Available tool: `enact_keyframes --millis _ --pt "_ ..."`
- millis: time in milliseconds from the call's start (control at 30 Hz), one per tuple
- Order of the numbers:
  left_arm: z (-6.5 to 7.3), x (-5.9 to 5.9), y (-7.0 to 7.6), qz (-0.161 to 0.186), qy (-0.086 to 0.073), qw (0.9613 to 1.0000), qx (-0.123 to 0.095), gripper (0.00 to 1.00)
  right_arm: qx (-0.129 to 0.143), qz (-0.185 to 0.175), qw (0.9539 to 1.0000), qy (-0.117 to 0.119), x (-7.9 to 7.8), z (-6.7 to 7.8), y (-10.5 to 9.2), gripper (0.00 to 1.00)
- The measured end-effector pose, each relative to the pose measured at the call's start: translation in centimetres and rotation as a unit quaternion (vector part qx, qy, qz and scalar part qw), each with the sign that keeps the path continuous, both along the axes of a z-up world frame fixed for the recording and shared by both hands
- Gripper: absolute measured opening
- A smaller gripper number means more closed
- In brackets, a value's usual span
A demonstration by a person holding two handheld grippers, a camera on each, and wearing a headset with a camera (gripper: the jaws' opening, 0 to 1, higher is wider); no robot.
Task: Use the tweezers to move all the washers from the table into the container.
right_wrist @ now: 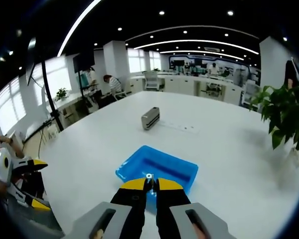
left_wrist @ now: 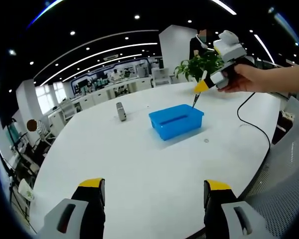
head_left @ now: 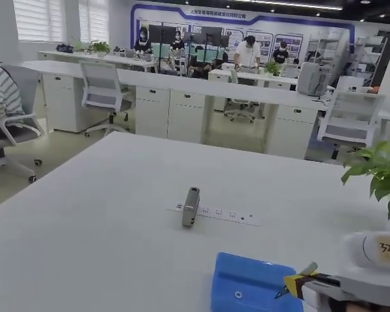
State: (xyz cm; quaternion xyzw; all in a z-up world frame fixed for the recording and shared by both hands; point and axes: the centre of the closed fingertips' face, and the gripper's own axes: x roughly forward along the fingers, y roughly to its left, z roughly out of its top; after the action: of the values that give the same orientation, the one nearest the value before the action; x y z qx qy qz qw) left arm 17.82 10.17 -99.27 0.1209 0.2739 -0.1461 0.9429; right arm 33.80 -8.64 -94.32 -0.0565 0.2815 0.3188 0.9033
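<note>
Your right tool (right_wrist: 148, 185) is clamped on the tweezers (left_wrist: 195, 99), their tips over the blue container (right_wrist: 157, 167) with what looks like a held washer (right_wrist: 149, 175). Release near the rim and it may bounce out. Your left tool (left_wrist: 154, 191) stands apart, empty; a loose washer (left_wrist: 206, 141) lies on the worktop (left_wrist: 139, 164) just beside the container.

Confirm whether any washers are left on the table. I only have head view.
Observer: One washer lies on the table beside the blue container, apart from it.
Operator: Left tongs?
Observer: Left tongs open, nothing between them.
Operator: Tweezers loaded?
Observer: Right gripper view has a small ring at the tip of the tweezers, over the container; gripped or not, I cannot tell.
</note>
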Motion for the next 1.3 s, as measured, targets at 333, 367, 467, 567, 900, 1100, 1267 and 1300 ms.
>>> enact_keyframes --millis 333,367,467,567,900,1100,1267,1300 --pt "0.2 0.0 0.1 0.003 -0.004 1.0 -0.003 0.83 -0.006 -0.001 1.0 0.008 -2.3 -1.5 -0.8 0.03" --pt "0.2 0.0 0.1 0.003 -0.004 1.0 -0.003 0.82 -0.005 -0.001 0.9999 0.012 -2.5 -1.7 -0.8 0.03" --pt "0.2 0.0 0.1 0.002 -0.003 1.0 -0.003 0.82 -0.009 -0.001 0.9998 0.019 -3.0 -2.5 -1.0 0.03" --pt "0.2 0.0 0.0 0.001 -0.003 1.0 -0.003 0.82 -0.005 -0.007 0.9996 0.028 -3.4 -3.2 -1.2 0.03" --pt "0.0 0.0 0.0 0.0 0.0 1.0 -0.002 0.82 -0.013 -0.016 0.9986 0.05 -4.0 -5.4 -2.2 0.03" --pt "0.0 0.0 0.0 0.0 0.001 1.0 -0.001 0.82 -0.004 -0.021 0.9978 0.063 -4.3 -6.1 -2.2 0.03" --pt "-0.1 0.0 0.1 0.001 0.002 1.0 0.0 0.82 -0.007 -0.014 0.9972 0.073 -4.5 -6.9 -1.6 0.03" --pt "-0.1 0.0 0.1 0.001 0.002 1.0 0.0 0.82 -0.007 -0.014 0.9972 0.073 -4.5 -6.9 -1.6 0.03"
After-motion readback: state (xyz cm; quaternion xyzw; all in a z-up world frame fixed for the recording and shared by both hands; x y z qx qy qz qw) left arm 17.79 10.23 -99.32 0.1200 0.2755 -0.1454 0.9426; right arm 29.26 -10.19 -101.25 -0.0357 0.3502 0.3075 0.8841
